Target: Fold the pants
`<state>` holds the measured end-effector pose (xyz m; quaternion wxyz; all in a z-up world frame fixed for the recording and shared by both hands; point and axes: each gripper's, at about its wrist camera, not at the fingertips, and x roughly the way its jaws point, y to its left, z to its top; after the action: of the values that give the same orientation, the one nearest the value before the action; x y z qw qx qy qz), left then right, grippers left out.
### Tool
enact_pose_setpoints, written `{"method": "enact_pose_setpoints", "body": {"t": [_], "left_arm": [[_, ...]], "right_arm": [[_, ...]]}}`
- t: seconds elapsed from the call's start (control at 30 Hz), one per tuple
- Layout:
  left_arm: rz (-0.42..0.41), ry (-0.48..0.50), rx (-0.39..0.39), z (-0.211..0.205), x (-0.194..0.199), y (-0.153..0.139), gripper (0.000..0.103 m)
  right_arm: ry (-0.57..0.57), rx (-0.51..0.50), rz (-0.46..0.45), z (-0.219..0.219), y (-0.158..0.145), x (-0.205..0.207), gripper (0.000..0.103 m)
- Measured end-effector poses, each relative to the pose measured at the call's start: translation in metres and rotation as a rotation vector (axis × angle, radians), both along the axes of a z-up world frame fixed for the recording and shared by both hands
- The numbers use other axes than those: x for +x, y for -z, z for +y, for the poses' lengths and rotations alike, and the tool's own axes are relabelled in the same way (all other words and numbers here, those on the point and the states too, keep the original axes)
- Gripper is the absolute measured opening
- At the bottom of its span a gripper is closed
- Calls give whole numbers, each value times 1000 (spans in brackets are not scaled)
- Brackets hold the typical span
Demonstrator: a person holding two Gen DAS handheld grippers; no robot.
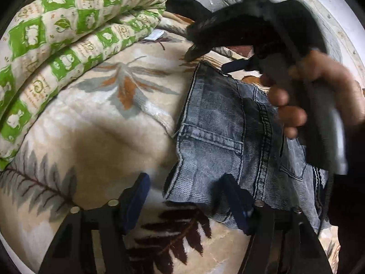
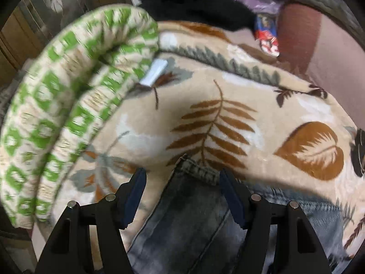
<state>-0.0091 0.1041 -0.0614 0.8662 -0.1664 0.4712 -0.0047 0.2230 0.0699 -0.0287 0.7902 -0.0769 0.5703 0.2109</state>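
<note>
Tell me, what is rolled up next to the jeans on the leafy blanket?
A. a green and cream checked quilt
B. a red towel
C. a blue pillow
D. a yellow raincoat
A: a green and cream checked quilt lies rolled up on the leafy blanket, left of the jeans.

Right claw point(image 1: 232, 65) motion-blurred in left wrist view, covering the jeans' point(image 1: 219, 137) far right part. Green checked quilt point(image 2: 68, 114) blurred in right wrist view. Jeans point(image 2: 189, 223) cut off at near edge. Far clutter point(image 2: 267, 34) unreadable.
</note>
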Motion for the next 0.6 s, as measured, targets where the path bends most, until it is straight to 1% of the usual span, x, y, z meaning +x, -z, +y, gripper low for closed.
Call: {"method": "enact_pose_setpoints", "body": {"t": [0.03,0.07,0.1,0.13,0.17,0.2,0.23,0.27,0.37,0.43,0.5,0.6], "left_arm": [[-7,11,0,-1,1,0,51],[-14,29,-1,-3,2,-1,46],[-15,37,6,-4,3,-1,44],[-19,40,10,-5,4,0,39],[-21,43,6,-5,5,0,36],[-24,50,-8,-5,6,0,28],[-25,61,-34,-5,8,1,23],[-27,64,-47,-4,8,1,22],[-49,77,-30,-9,8,-2,19],[-81,83,-44,-11,5,-8,18],[-119,91,-40,-17,2,-17,18],[-206,127,-24,-32,-5,-35,18]], "right_arm": [[-1,-5,0,0,4,2,68],[0,-19,-10,1,9,3,68],[9,-39,-19,0,14,4,67],[25,-52,-18,-2,17,4,61],[40,-59,-14,-3,20,4,39],[61,-66,8,-7,24,5,22],[74,-71,17,-9,26,4,21],[89,-68,10,-13,24,3,18],[127,-18,-30,-25,9,-5,16],[158,28,-62,-35,-7,-12,16],[183,74,-85,-47,-23,-19,16],[228,136,-156,-71,-54,-36,16]]}}
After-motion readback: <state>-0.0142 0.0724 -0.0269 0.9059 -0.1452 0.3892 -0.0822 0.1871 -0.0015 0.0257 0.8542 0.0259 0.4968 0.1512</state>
